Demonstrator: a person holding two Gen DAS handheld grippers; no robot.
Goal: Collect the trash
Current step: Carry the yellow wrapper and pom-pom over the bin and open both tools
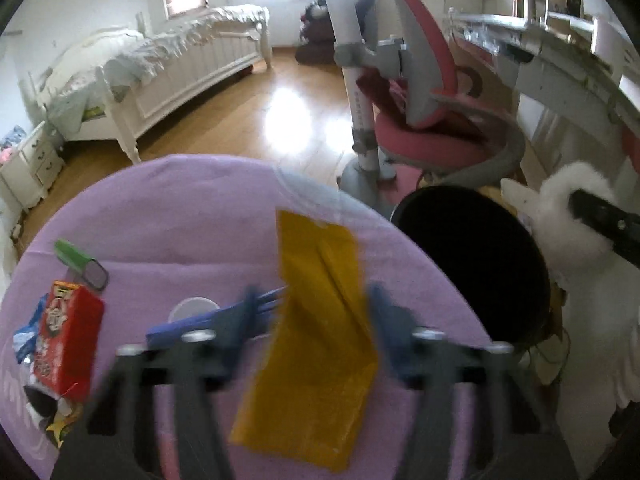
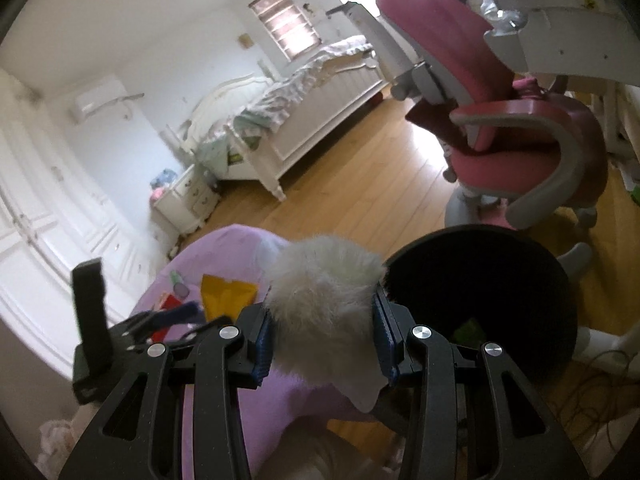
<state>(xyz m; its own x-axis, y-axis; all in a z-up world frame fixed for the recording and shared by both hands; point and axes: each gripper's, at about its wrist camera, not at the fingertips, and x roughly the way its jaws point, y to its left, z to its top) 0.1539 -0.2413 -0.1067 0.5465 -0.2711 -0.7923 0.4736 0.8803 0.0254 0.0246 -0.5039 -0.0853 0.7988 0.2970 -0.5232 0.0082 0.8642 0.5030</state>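
meanwhile right tongs (image 2: pixel 322 340) clamp a fluffy white tuft (image 2: pixel 324 300); left tongs (image 1: pixel 310 312) gape around crinkly yellow wrapper (image 1: pixel 316 320).

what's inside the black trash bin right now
In the right wrist view, a small green scrap lies low inside the black bin. The rest of its interior is too dark, and the right gripper, holding white fluff, covers its near edge.

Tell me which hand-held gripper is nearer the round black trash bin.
Right: holding white fluffy item at the bin's rim. Left is over the purple table, straddling yellow sheet.
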